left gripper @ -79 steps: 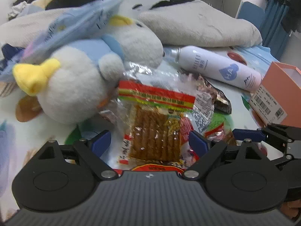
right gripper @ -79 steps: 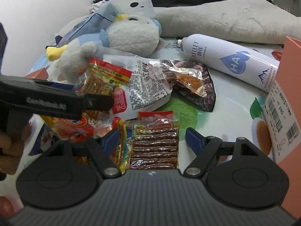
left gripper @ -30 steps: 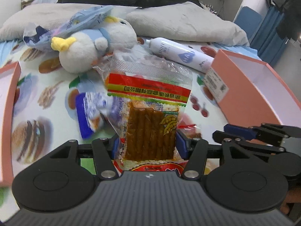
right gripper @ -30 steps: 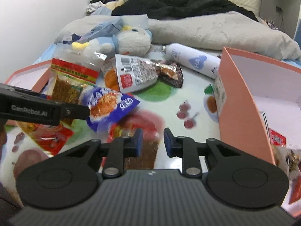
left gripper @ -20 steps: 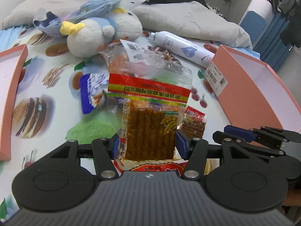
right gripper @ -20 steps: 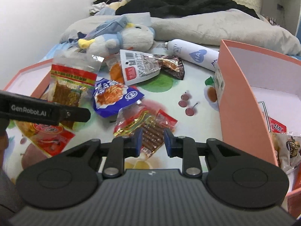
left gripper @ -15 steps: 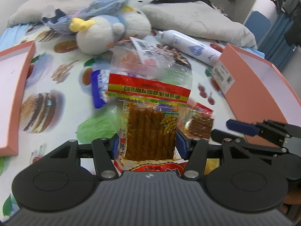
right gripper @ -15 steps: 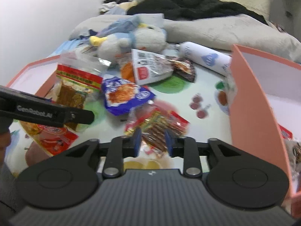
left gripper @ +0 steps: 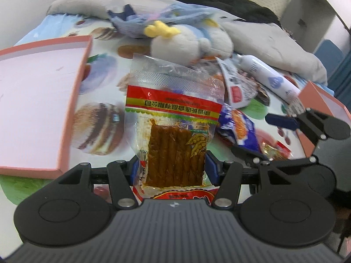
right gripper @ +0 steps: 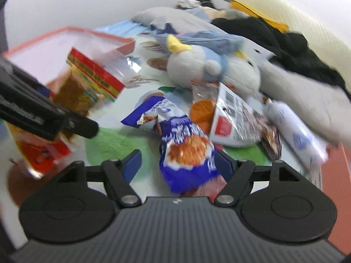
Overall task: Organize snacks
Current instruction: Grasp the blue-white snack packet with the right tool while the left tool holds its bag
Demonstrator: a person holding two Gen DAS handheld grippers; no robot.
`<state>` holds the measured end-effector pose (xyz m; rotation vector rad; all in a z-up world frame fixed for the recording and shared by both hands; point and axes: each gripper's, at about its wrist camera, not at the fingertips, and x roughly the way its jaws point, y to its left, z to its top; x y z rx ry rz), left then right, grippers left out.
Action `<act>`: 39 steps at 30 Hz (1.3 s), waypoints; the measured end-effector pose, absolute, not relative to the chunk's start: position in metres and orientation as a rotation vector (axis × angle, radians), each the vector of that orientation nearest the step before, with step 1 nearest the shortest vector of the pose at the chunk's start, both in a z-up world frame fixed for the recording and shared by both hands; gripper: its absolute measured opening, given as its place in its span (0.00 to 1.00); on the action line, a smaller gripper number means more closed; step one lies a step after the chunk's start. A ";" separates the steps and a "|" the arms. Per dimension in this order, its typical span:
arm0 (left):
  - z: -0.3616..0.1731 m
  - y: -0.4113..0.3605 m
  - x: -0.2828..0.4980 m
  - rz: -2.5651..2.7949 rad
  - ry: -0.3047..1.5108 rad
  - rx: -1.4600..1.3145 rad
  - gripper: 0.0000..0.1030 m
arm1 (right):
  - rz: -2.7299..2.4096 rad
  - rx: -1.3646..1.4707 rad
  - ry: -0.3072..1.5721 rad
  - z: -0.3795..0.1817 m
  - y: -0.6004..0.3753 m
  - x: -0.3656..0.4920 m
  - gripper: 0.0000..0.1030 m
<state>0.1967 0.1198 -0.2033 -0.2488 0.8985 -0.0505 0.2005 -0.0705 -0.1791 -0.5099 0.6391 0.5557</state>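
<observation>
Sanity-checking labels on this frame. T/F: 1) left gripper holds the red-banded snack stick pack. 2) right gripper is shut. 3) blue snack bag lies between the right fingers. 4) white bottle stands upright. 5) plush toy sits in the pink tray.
1) True: the left gripper is clamped on the snack stick pack.
2) False: the right gripper is open.
3) True: the blue snack bag lies between them.
4) False: the white bottle lies on its side.
5) False: the plush toy lies on the printed cloth, beside the pink tray.
</observation>
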 end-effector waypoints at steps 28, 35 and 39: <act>-0.181 0.146 0.187 -0.001 0.853 -0.286 0.60 | 0.521 -0.354 0.677 -0.163 -0.052 0.221 0.25; -0.156 0.130 0.160 -0.017 0.848 -0.293 0.60 | 0.451 -0.137 0.718 -0.136 -0.081 0.199 0.15; -0.151 0.113 0.145 -0.043 0.854 -0.282 0.60 | 0.416 -0.048 0.741 -0.132 -0.100 0.178 0.13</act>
